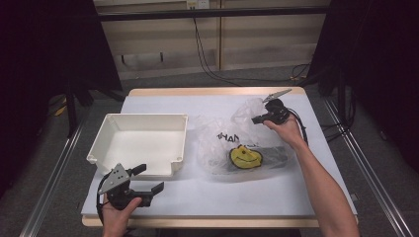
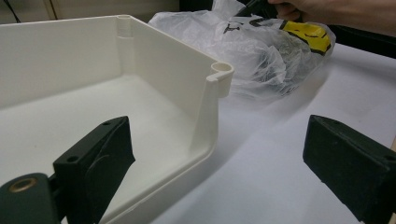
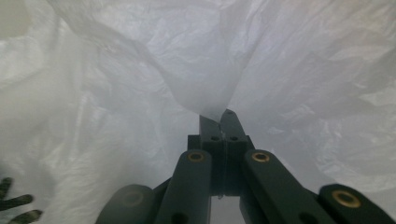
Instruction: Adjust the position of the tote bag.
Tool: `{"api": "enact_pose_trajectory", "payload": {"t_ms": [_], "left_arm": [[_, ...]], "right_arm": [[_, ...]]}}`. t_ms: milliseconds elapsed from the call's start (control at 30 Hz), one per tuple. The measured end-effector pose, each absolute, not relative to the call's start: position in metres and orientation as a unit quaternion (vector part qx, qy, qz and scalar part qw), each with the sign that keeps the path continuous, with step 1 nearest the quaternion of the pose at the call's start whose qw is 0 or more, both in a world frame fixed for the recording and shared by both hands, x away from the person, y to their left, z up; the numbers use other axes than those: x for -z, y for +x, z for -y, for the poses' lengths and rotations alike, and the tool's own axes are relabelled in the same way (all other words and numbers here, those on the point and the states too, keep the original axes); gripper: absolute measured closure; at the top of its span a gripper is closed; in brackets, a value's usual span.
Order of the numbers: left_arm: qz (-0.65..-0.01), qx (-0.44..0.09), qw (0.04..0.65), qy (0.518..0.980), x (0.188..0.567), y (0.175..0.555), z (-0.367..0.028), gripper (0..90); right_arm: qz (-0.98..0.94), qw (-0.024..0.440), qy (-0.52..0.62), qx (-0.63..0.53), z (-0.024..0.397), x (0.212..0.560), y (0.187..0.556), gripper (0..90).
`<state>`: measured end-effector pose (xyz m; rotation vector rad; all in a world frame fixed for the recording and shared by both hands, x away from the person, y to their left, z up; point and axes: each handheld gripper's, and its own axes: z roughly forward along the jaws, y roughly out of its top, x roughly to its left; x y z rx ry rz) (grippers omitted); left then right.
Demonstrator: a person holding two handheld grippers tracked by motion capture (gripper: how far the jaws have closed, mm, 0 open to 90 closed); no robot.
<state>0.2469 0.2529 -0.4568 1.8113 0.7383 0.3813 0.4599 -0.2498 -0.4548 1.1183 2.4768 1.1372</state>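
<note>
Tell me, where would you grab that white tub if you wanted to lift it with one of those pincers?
Probably by the near wall of the white tub, from above: it sits upright and open-topped, so one jaw can go inside and one outside. That thin wall faces the open left gripper. The right gripper is busy pinching the plastic bag.

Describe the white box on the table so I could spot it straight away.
On the white table, look at its left half: the box sits there, beside the crumpled plastic bag. It alone is rigid, a square, open-topped cream tub with round corner posts, and it is empty.
</note>
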Motion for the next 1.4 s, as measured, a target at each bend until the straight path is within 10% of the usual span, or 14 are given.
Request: {"api": "enact_pose_trajectory", "payload": {"t_ms": [1400], "left_arm": [[-0.288, -0.130, 0.553, 0.771, 0.416, 0.288, -0.207, 30.9]], "right_arm": [[-0.753, 0.145, 0.329, -0.552, 0.307, 0.366, 0.352, 90.0]]}}
